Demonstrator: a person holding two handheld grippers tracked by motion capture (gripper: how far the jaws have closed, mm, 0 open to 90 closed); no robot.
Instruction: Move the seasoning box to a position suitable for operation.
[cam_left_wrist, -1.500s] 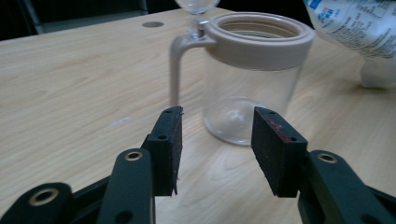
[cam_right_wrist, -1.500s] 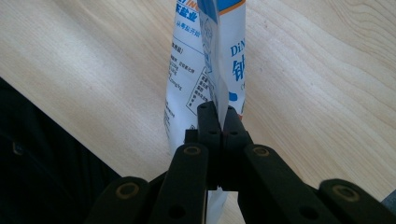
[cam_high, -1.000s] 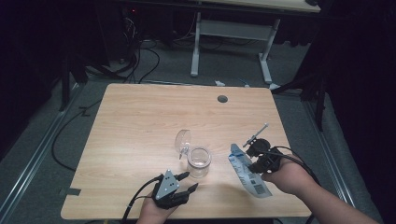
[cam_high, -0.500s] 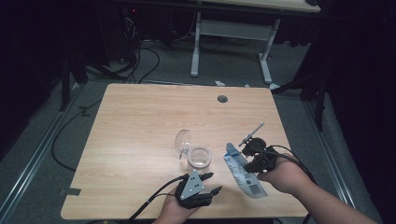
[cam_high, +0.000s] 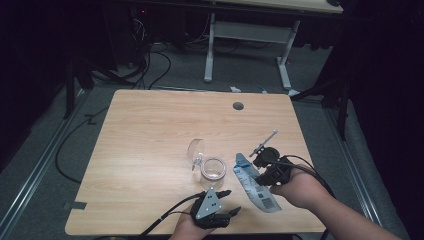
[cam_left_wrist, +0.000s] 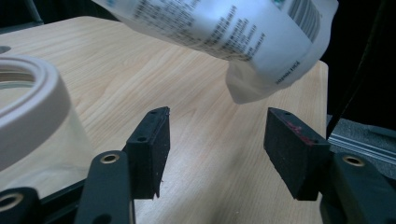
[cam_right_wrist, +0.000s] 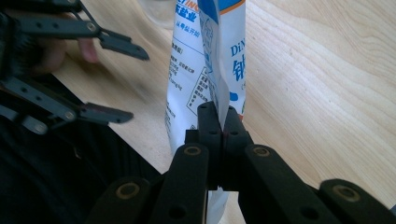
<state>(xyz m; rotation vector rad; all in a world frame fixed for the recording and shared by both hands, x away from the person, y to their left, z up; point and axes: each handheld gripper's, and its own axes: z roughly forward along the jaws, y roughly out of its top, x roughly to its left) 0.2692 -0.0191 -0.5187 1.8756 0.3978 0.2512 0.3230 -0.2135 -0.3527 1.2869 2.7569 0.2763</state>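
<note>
While the right gripper (cam_right_wrist: 219, 122) pinches the white-and-blue pouch (cam_high: 255, 183) tight between its closed jaws, the left gripper (cam_left_wrist: 212, 142) – jaws just opening, nothing between them – sits beside the glass jar (cam_high: 213, 169), whose inside looks empty – pouch hanging just above and ahead.

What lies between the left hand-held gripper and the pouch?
Bare tabletop; left gripper view shows the left hand-held gripper open, pouch hanging beyond.

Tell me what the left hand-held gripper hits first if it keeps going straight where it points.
Probably the white pouch: it hangs ahead of the open left hand-held gripper, slightly above its line, so depth is uncertain. Bare table lies beneath.
</note>
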